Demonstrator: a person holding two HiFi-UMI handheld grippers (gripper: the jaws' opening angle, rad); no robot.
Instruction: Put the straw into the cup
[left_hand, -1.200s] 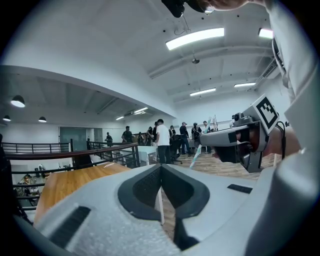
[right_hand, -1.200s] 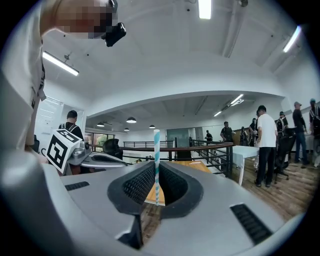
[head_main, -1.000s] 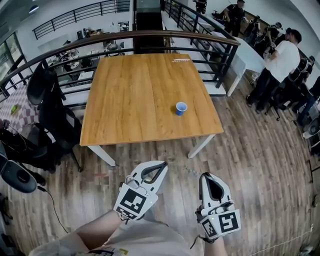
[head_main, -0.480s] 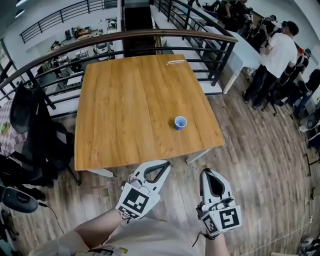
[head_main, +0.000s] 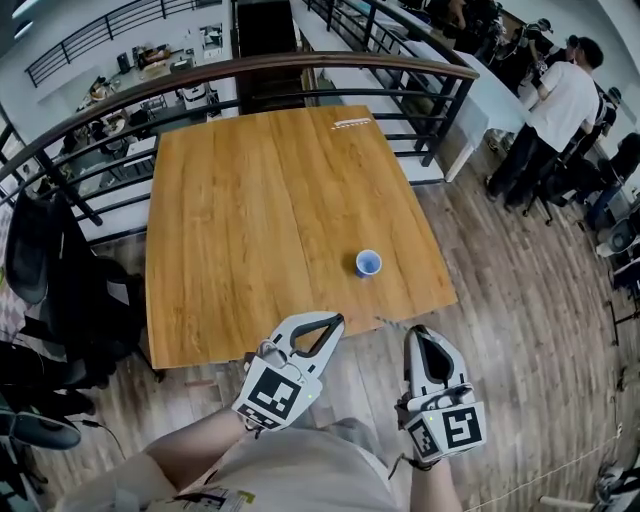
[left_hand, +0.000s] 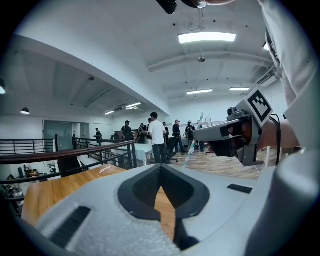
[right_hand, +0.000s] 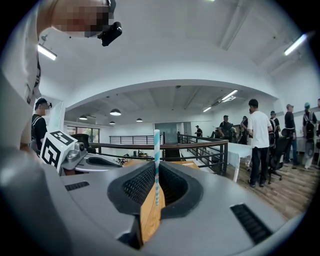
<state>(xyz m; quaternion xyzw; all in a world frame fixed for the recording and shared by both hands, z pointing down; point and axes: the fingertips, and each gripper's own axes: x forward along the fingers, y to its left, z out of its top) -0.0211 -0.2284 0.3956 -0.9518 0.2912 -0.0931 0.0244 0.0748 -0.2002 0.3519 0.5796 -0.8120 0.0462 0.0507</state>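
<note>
My right claw (head_main: 421, 335) pinches a blue-and-white striped paper straw (right_hand: 156, 160); my left claw (head_main: 333, 320) is closed, empty. A small blue cup (head_main: 368, 263) sits centre-right on the wooden counter (head_main: 250, 220).

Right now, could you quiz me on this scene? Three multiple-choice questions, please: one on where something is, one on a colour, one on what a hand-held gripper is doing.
1. Where does the cup stand on the table?
A. At the middle of the far edge.
B. Towards the near right corner.
C. Along the left edge.

2. What colour is the cup?
A. Red.
B. Green.
C. Blue.

3. What is the right hand-held gripper doing?
A. Open and empty.
B. Shut on a striped straw.
C. Shut on the cup.

Answers:
1 B: the head view shows the cup towards that corner, on the person's side.
2 C: its rim and inside look blue.
3 B: the right gripper view shows the straw upright between the closed jaws.
</note>
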